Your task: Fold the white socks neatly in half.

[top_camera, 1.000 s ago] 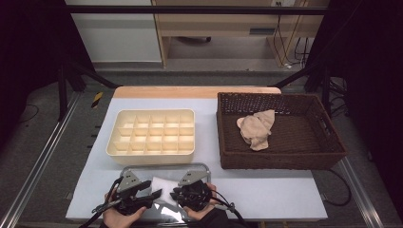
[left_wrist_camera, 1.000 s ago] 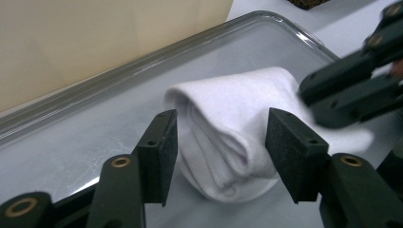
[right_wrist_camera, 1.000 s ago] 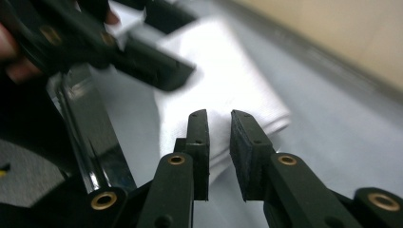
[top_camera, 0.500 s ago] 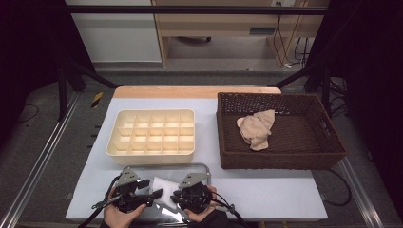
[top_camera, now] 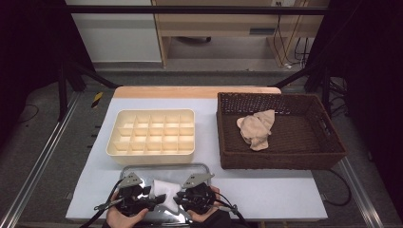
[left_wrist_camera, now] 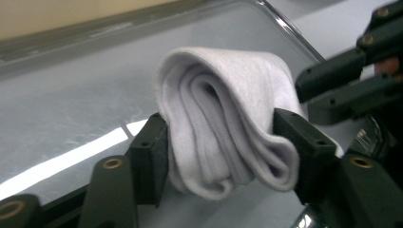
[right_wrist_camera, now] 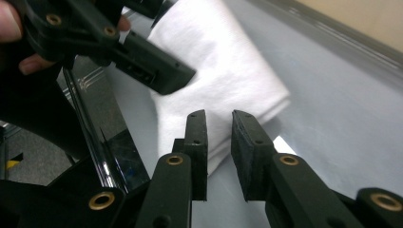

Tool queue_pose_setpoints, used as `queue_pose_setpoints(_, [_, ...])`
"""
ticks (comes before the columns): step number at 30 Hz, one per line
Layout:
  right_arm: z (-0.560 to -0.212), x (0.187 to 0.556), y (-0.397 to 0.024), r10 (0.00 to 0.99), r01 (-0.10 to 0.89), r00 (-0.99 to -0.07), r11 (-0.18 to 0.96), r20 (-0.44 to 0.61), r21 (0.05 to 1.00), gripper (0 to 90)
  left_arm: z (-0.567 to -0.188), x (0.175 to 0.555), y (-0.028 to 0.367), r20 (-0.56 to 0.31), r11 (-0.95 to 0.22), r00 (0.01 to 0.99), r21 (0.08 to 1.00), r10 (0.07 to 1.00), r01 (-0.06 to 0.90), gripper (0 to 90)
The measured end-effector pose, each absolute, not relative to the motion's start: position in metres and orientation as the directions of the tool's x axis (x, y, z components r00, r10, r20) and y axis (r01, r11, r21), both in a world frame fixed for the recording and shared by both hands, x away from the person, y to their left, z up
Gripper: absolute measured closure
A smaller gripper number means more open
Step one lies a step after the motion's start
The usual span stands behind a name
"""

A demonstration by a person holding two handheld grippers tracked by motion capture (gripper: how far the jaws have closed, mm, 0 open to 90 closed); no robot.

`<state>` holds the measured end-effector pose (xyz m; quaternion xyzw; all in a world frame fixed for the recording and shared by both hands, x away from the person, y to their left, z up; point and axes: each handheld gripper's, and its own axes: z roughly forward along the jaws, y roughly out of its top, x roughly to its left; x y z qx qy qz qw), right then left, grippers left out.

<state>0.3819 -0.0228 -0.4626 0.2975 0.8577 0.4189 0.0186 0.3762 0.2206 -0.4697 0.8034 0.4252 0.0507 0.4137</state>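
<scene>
A folded white cloth [top_camera: 164,187] lies bunched on a metal tray [top_camera: 166,167] at the table's near edge. My left gripper [left_wrist_camera: 218,128] has just been closing its jaws. Both pads now press the sides of the cloth [left_wrist_camera: 223,109], which bulges up between them. My right gripper [right_wrist_camera: 219,116] comes from the opposite side, its jaws a narrow gap apart over the cloth's [right_wrist_camera: 223,66] lower edge. Whether they pinch a layer I cannot tell. In the high view the left gripper [top_camera: 153,199] and right gripper [top_camera: 176,199] flank the cloth, each held in a hand.
A cream organizer [top_camera: 152,112] with several compartments stands just behind the tray. To its right a brown wicker basket [top_camera: 280,164] holds a crumpled beige cloth [top_camera: 256,129]. The tray's raised rim [left_wrist_camera: 71,42] runs behind the white cloth.
My left gripper drew a little to the left off the cloth half a second ago and has come back against it. The right gripper kept its place.
</scene>
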Motion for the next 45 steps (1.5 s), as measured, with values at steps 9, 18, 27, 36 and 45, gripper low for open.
queue_pose_setpoints(9, [-0.453, 0.387, -0.058, 0.599, 0.5, -0.781, 0.427, 0.18, 0.753, 73.4, -0.467, 0.373, 0.22, -0.287, -0.299, 0.648, 0.708, 0.705, 0.64, 61.9])
queue_pose_setpoints(18, [-0.45, 0.39, -0.1, 0.688, 0.517, -0.712, 0.377, 0.141, 0.769, 66.4, -0.451, 0.369, 0.222, -0.249, -0.295, 0.672, 0.756, 0.697, 0.585, 64.2])
queue_pose_setpoints(27, [-0.448, 0.388, -0.142, 0.768, 0.534, -0.632, 0.337, 0.101, 0.775, 61.7, -0.429, 0.372, 0.232, -0.198, -0.29, 0.674, 0.791, 0.711, 0.539, 64.2])
queue_pose_setpoints(36, [-0.452, 0.386, -0.164, 0.818, 0.55, -0.57, 0.309, 0.079, 0.776, 55.7, -0.411, 0.382, 0.247, -0.147, -0.267, 0.647, 0.826, 0.748, 0.496, 64.0])
queue_pose_setpoints(45, [-0.453, 0.386, -0.179, 0.848, 0.567, -0.526, 0.289, 0.069, 0.771, 52.0, -0.4, 0.389, 0.253, -0.137, -0.243, 0.625, 0.842, 0.768, 0.483, 63.8])
